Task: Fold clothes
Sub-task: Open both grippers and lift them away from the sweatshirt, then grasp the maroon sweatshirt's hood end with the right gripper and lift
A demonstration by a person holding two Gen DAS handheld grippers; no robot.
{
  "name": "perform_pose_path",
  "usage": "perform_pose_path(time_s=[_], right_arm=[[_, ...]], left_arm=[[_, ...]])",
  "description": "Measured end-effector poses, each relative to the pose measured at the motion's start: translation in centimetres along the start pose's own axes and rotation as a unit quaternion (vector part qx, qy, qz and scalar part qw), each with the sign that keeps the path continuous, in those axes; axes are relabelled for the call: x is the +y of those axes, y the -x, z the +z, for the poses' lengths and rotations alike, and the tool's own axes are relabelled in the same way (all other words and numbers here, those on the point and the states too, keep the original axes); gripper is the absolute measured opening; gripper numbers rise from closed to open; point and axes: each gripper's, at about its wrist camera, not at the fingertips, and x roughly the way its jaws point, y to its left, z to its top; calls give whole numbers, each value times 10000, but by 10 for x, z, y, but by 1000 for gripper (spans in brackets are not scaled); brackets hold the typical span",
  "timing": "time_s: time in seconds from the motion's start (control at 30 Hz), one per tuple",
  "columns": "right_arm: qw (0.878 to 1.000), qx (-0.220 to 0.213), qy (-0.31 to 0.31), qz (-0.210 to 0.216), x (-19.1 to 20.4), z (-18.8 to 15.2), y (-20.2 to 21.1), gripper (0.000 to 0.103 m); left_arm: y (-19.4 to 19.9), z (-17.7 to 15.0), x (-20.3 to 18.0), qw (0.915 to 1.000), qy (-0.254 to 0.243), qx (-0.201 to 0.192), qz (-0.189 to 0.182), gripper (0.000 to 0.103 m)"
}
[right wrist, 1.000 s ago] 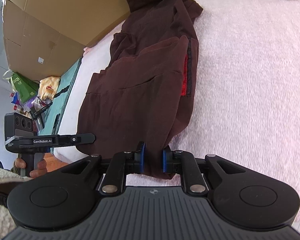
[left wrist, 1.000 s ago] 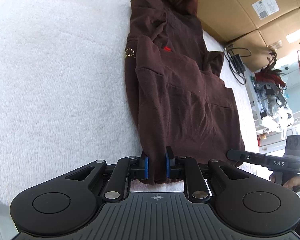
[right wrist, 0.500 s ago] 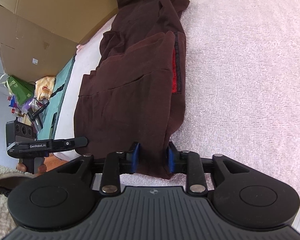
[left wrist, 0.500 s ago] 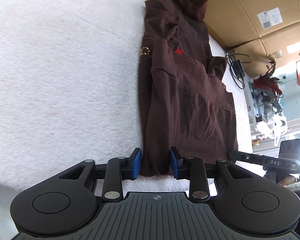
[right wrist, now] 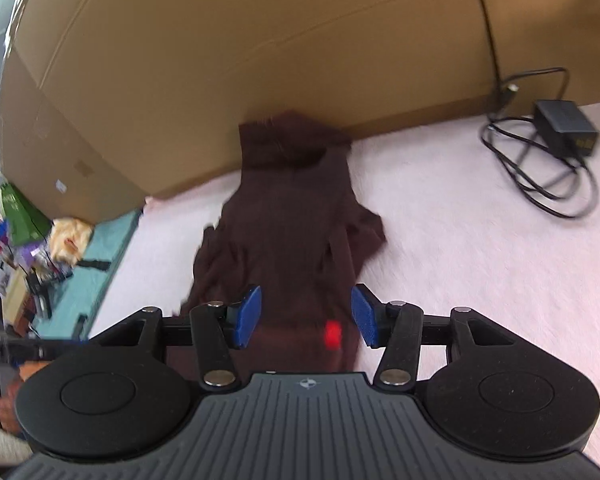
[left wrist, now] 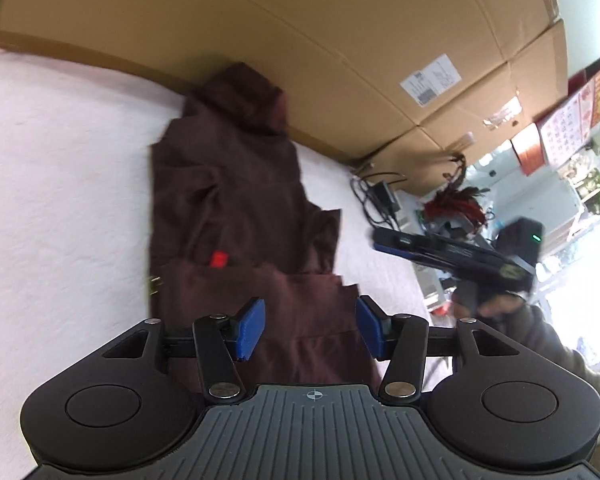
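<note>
A dark brown garment (left wrist: 236,216) lies on a pale fleecy cover (left wrist: 60,184), its long axis running from near to far. Its neck end touches the large cardboard box (left wrist: 300,40) at the far edge, and its near end is folded over toward the neck, with a small red tag (left wrist: 219,259) showing at the fold line.

The left gripper (left wrist: 310,330) hangs above the folded near end with its jaws wide apart; they have just been opening, and its blue pads (left wrist: 252,328) touch no cloth. The right gripper (right wrist: 306,318) is likewise released, its jaws just opened, the garment lying free below the gap.

To the right on the cover lies a black power adapter (right wrist: 564,128) with a coiled cable. The left view is blurred.
</note>
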Motion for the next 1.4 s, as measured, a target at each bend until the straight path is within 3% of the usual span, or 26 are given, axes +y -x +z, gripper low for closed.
perform_pose_path(time_s=[0.13,0.3,0.4,0.47,0.63,0.8,0.97,1.07,1.4], right_arm=[[9994,230,186,-152,-8,13,-41,61],[9981,491,317,214,-15,15,-60,60],[9960,728,283,436,-24,18,-72,54],[9923,962,318,710,-28,21,-78,49],[9811,1321,334,1371,-34,31,-90,17],[9745,1484,345,1647,-40,44,-108,5],[9729,1223,-535,1887,-71,47,-118,4],[9737,1154,-899,1746,-85,40,-124,3],[9788,1110,-586,1618,-75,46,-121,4]], left_arm=[[-32,8,-9,9999,-55,97,-92,68],[-58,14,-12,9995,18,215,-239,73],[-70,20,-14,9992,13,323,-248,74],[-78,23,-14,9990,9,390,-239,75],[-94,27,-12,9983,99,541,-193,78],[-102,28,-7,9975,279,644,-109,79],[-101,28,-4,9971,407,643,-83,80],[-103,30,-5,9967,446,664,-113,81],[-152,29,-32,9945,-90,865,-577,83]])
